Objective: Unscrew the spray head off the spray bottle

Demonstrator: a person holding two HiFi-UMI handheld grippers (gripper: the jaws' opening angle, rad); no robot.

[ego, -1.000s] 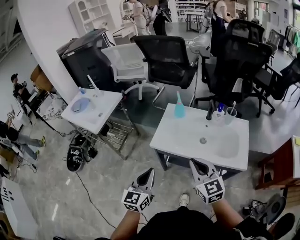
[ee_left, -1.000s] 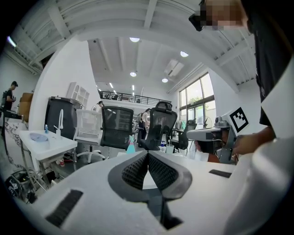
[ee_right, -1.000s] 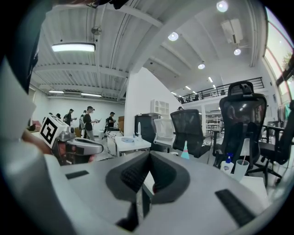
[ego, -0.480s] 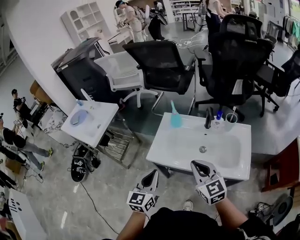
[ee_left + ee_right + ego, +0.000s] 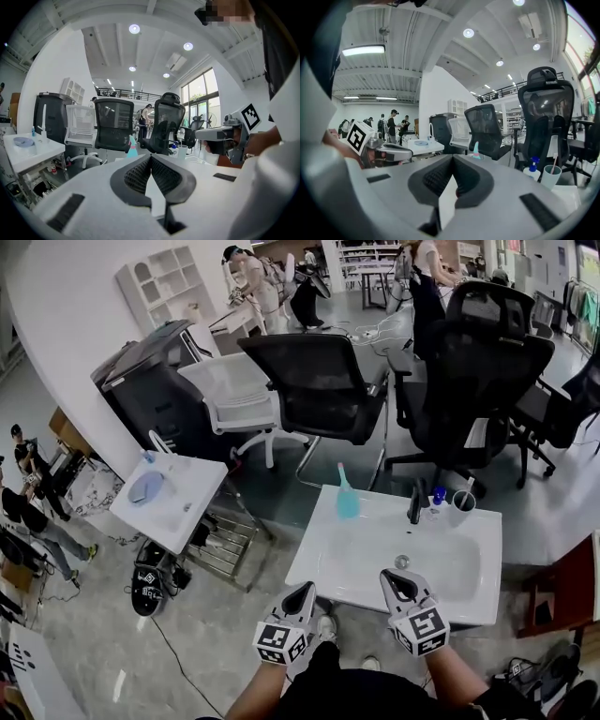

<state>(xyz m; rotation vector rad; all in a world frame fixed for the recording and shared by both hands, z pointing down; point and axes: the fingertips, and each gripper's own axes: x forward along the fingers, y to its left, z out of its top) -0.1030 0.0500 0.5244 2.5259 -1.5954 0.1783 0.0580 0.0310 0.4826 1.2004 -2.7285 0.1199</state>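
Left gripper [image 5: 303,592] and right gripper [image 5: 390,579], both pinched shut on nothing, hover at the sink's [image 5: 319,568] near edge, likely just readied, since the blue-topped spray bottle [image 5: 437,501] stands well apart by the tap [image 5: 415,502].

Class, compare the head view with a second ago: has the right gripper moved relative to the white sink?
Yes. The right gripper has advanced toward the white sink; its fingers now reach over the sink's near edge.

Person in black top [image 5: 375,692]; left gripper [image 5: 304,591], right gripper [image 5: 395,580], both white.
Gripper shells white-grey, tapering jaws rimmed black, black ribbed pads [image 5: 137,174] inside; each carries a white cube [image 5: 281,641] printed with black square markers; pale shoe [image 5: 325,626] below.
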